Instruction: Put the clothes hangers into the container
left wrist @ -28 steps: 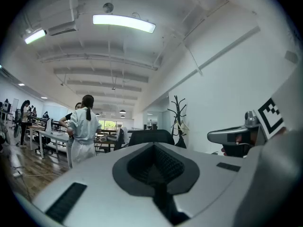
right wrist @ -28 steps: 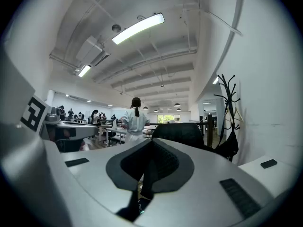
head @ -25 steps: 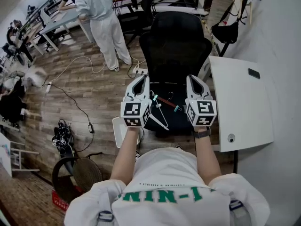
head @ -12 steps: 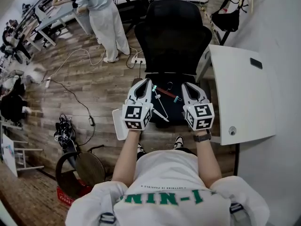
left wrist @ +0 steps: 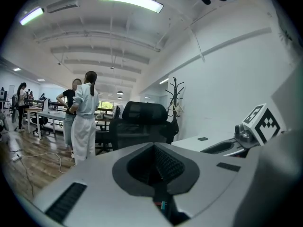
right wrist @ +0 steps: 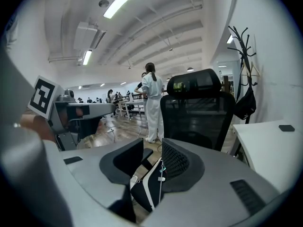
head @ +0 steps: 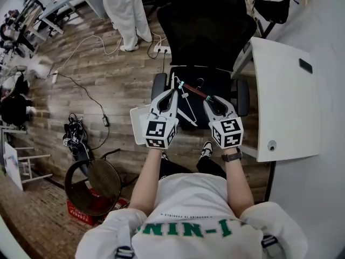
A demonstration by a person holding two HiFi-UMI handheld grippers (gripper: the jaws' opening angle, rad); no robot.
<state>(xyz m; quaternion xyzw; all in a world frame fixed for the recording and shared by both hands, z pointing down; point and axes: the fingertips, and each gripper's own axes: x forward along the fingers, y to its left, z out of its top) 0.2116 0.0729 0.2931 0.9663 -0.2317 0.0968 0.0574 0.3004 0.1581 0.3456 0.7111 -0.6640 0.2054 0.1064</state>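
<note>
At the far left, a white container [head: 135, 124] lies low beside the chair, mostly covered by the left gripper [head: 173, 92], so its depth and contents cannot be read. It seems parked there within easy reach of the drop.

The left gripper's jaws are pressed together. In the left gripper view a scrap of teal and red sits in the seam, so I judge it pinches the near-left end of the red hanger [head: 192, 90], lifting it off the seat. A white hanger [head: 187, 111] dangles between the two grippers. What carries it is hard to make out.

The red hanger runs rightward to the right gripper [head: 207, 100], whose jaws are opening. A thin wire with teal bits stands in the gap, the pads clear of it, probably a release so the left side alone carries the load. Below that gap a shoe [right wrist: 144, 188] shows.

Both tools hover over the seat of the chair [head: 222, 84]; a table [head: 280, 101] is at right, its far edge cut off.
</note>
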